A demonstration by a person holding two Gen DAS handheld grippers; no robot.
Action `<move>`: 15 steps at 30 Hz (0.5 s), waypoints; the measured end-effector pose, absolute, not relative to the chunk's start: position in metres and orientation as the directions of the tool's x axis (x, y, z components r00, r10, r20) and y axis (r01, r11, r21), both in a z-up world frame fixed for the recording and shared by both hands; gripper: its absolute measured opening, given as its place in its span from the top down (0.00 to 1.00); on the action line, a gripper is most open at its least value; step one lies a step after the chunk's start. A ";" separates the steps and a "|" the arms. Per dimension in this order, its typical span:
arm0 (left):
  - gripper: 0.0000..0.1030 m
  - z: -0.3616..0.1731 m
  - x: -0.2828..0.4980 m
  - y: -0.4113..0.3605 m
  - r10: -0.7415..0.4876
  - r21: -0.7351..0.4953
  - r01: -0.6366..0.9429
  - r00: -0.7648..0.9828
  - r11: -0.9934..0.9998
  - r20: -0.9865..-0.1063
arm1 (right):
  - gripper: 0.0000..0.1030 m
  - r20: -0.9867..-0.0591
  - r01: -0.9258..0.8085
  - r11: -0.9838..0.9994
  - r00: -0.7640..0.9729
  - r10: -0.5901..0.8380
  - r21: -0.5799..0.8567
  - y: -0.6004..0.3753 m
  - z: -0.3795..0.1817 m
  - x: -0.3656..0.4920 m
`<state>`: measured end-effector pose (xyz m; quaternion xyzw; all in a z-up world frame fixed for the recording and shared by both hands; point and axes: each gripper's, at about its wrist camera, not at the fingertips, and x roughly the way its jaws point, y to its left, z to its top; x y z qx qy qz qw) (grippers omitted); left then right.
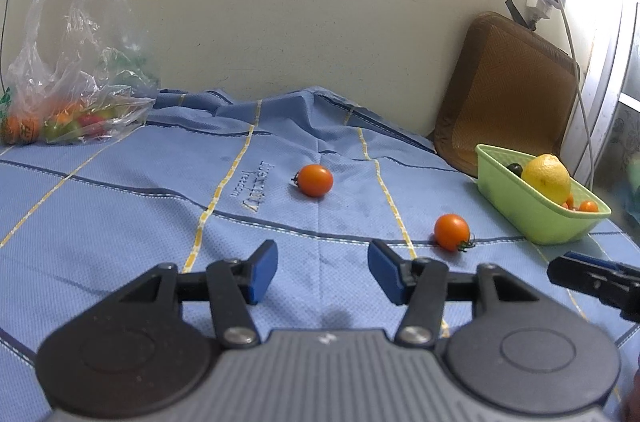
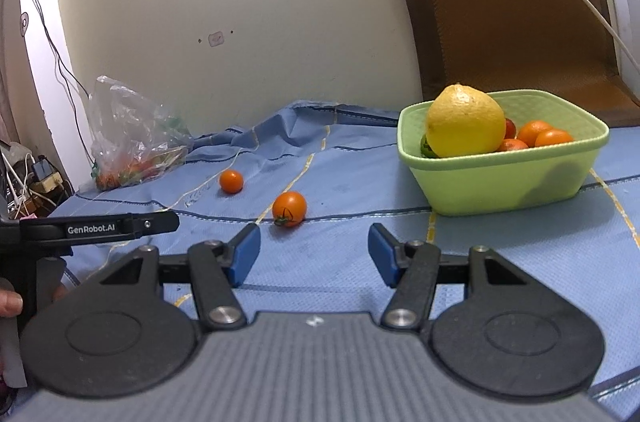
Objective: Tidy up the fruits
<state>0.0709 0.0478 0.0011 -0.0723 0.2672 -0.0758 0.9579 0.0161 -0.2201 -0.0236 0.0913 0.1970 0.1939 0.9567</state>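
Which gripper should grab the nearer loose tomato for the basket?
Right, probably. The nearer tomato lies just ahead of the open right gripper, with the green basket close beside. From the open left gripper it sits off to the side.

Black tool point(image 1: 323, 272), blue pads point(image 1: 264, 272), silver screws.
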 end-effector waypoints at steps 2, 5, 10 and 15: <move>0.50 0.001 0.071 0.048 -0.185 -0.180 0.107 0.845 0.978 -0.501 | 0.40 -0.339 -0.335 0.907 0.848 0.408 0.254 -0.221 -0.024 0.016; 0.49 0.001 0.071 0.049 -0.185 -0.181 0.106 0.845 0.978 -0.502 | 0.40 -0.338 -0.335 0.907 0.848 0.409 0.256 -0.221 -0.024 0.016; 0.48 0.001 0.072 0.049 -0.186 -0.181 0.108 0.845 0.978 -0.502 | 0.40 -0.337 -0.336 0.906 0.847 0.411 0.259 -0.221 -0.023 0.016; 0.48 0.001 0.072 0.049 -0.187 -0.181 0.108 0.844 0.977 -0.502 | 0.40 -0.337 -0.335 0.906 0.847 0.410 0.259 -0.221 -0.023 0.015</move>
